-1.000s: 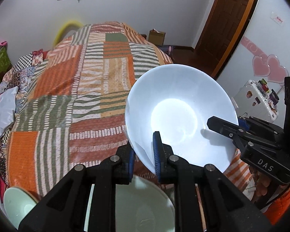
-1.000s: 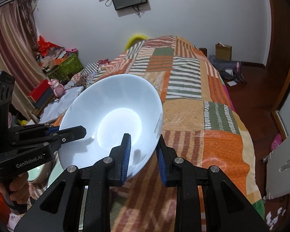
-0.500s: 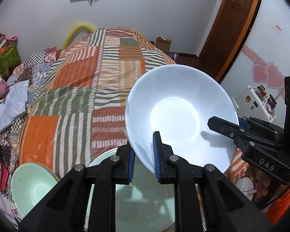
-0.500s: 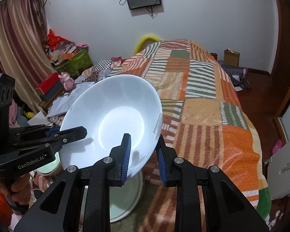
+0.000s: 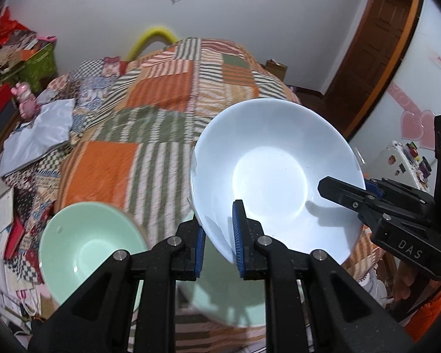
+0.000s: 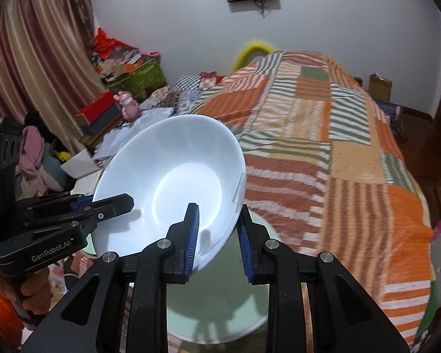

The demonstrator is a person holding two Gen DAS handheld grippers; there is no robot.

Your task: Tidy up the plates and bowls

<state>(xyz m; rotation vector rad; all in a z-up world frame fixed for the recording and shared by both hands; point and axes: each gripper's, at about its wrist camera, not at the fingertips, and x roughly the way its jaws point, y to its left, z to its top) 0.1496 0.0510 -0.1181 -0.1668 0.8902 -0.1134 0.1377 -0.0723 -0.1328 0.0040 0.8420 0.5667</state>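
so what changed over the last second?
Both grippers carried the white bowl back along the bed: the green bowl and the green plate underneath have come further into view. Nothing grabbed or released. The left gripper and right gripper stay clamped on opposite rims, bowl tilt unchanged.

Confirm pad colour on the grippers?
Blue, ribbed pads on black fingers; clearest in the right wrist view.
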